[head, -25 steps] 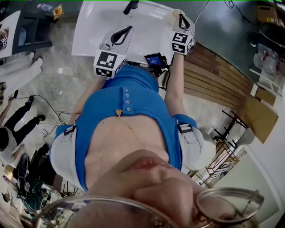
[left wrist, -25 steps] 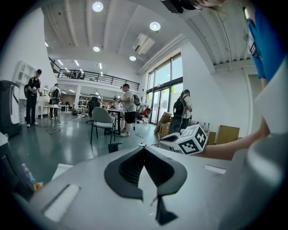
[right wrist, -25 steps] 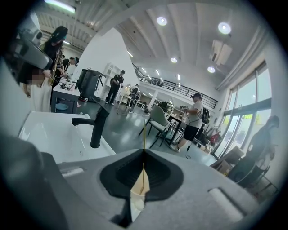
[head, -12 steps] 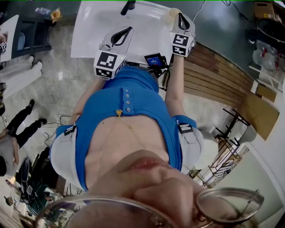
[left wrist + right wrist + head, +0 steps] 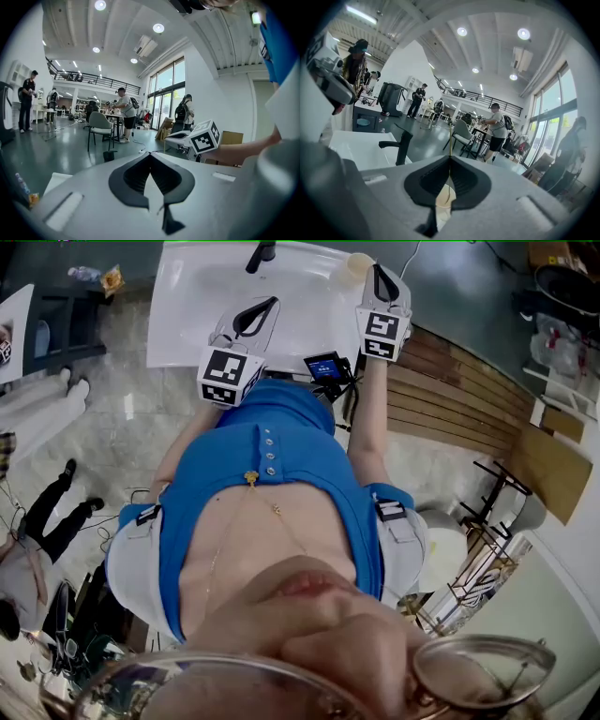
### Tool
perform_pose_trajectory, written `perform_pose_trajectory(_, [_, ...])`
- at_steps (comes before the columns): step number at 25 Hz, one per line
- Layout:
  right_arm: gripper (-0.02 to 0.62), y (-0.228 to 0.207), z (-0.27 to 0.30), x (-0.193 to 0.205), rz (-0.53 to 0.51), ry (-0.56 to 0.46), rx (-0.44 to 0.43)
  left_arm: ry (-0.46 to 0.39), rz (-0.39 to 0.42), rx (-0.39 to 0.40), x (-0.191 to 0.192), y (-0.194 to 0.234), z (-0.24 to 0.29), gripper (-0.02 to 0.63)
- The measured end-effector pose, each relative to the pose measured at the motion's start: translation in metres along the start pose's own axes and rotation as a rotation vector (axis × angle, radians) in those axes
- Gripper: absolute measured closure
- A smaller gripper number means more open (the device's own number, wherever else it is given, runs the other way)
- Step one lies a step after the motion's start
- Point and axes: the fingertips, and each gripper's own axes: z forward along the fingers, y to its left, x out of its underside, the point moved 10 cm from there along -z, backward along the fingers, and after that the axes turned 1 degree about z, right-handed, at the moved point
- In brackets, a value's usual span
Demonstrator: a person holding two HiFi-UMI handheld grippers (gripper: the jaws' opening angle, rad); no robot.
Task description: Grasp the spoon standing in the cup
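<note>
A pale paper cup (image 5: 356,266) stands at the far right of the white table (image 5: 192,306). In the right gripper view the cup (image 5: 444,199) shows through the gap behind the jaws. The spoon's thin handle (image 5: 450,136) rises straight up out of the cup and passes between the jaw tips. My right gripper (image 5: 450,158) is closed around that handle, right over the cup (image 5: 377,272). My left gripper (image 5: 150,154) is shut with nothing in it, and hovers over the table's near edge (image 5: 272,302).
A black faucet-like post (image 5: 401,145) stands on the white table (image 5: 351,145) left of the cup, and also shows at the table's far edge (image 5: 261,253). A wooden slatted bench (image 5: 450,409) lies to the right. People and chairs stand far off in the hall.
The right gripper has shifted slightly farther out over the cup. The left gripper has stayed in place.
</note>
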Motion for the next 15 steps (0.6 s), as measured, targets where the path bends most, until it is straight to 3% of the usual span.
perform_pose_trajectory(15, [0.591, -0.001, -0.01, 0.004, 0.047, 0.008, -0.001, 0.011, 0.014, 0.067, 0.004, -0.003, 0.011, 0.606])
